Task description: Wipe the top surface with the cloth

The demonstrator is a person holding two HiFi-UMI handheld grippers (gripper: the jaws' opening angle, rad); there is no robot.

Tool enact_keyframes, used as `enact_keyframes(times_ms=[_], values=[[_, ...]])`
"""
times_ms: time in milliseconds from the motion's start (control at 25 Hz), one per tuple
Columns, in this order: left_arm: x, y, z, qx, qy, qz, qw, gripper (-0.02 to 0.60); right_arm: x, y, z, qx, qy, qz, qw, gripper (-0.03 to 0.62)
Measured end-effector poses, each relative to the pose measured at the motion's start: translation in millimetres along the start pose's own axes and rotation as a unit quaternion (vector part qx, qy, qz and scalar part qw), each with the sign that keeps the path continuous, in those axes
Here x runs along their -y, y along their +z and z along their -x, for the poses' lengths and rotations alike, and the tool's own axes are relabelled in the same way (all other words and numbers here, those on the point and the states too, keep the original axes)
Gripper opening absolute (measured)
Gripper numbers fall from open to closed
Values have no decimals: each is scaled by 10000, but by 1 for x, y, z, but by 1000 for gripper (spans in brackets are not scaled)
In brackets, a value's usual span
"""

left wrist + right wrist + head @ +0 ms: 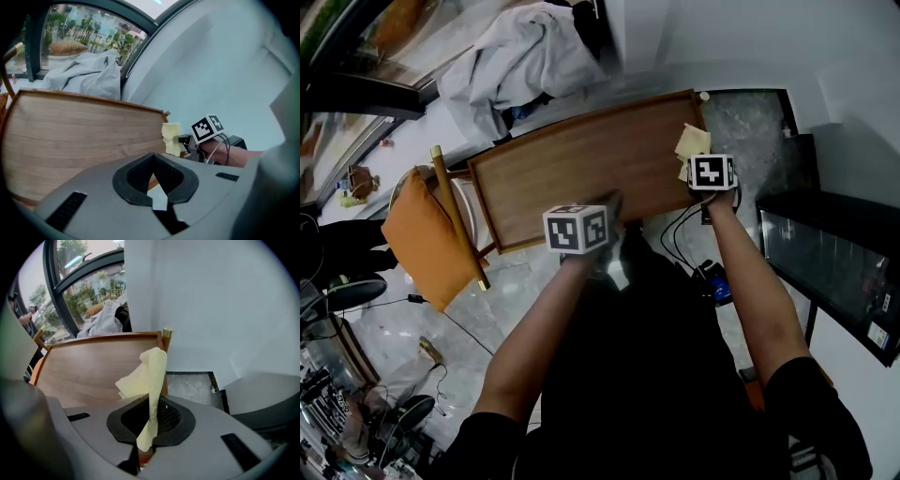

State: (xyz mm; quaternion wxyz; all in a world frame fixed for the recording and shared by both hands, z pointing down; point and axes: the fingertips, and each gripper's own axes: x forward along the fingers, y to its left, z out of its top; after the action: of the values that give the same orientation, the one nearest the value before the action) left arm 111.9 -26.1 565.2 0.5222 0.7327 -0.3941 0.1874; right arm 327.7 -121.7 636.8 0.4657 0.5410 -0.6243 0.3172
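The wooden top is stretching across the middle of the head view. The right gripper is waiting over the top's right end, at about two o'clock, with its jaws clamping tight on the yellow cloth, which is standing up from between them. The left gripper is hovering by the near edge, at six o'clock, with its jaws drawn together on nothing

In the head view, marker cubes cover the jaws of the left tool and the right tool. The right cube also hides the near end of the pale yellow crumpled cloth. The left cube covers part of the near edge of the brown wooden tabletop.
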Motion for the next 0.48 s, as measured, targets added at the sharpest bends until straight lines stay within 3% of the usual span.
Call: enact_keyframes(times_ms=[160, 280, 480], values=[[-5, 0, 10, 97, 57, 57, 9999, 9, 17, 3, 8, 26, -293, -110, 9995, 32], [-15, 0, 25, 218, 125, 111, 9996, 9, 12, 11, 21, 308, -268, -95, 9991, 32], [-44, 4, 63, 565, 250, 298, 9976, 9, -72, 34, 53, 822, 671, 63, 9943, 32]])
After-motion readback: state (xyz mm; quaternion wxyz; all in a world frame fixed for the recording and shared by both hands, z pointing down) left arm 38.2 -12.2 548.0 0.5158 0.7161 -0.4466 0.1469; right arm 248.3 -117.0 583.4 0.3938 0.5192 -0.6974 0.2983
